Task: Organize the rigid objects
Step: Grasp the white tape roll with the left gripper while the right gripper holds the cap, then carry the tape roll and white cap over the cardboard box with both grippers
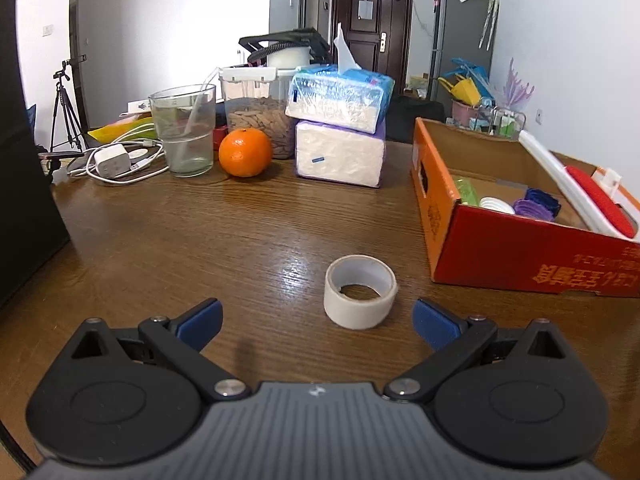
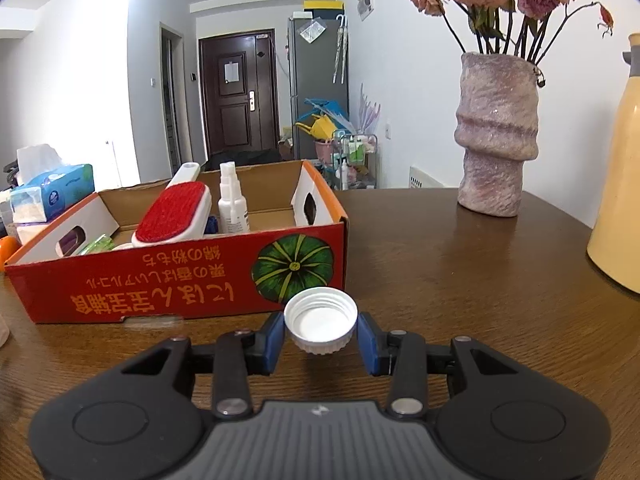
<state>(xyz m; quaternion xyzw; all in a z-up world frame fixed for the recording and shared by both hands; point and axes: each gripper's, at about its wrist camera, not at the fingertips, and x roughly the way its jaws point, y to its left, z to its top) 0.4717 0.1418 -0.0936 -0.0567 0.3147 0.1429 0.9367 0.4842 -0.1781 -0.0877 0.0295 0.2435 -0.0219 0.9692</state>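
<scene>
A white tape roll (image 1: 360,291) lies on the wooden table just ahead of my left gripper (image 1: 318,322), which is open and empty. The roll sits slightly right of centre between the blue fingertips. My right gripper (image 2: 321,338) is shut on a white screw cap (image 2: 321,319), open side up, held above the table in front of the red-orange cardboard box (image 2: 176,280). The box (image 1: 520,256) holds a red lint brush (image 2: 172,214), a white spray bottle (image 2: 233,200) and small lids.
Two stacked tissue packs (image 1: 340,128), an orange (image 1: 245,152), a glass of water (image 1: 184,130), a food jar (image 1: 256,116) and a white charger with cables (image 1: 114,162) stand at the back left. A stone vase (image 2: 496,136) and a yellow jug (image 2: 620,200) stand on the right.
</scene>
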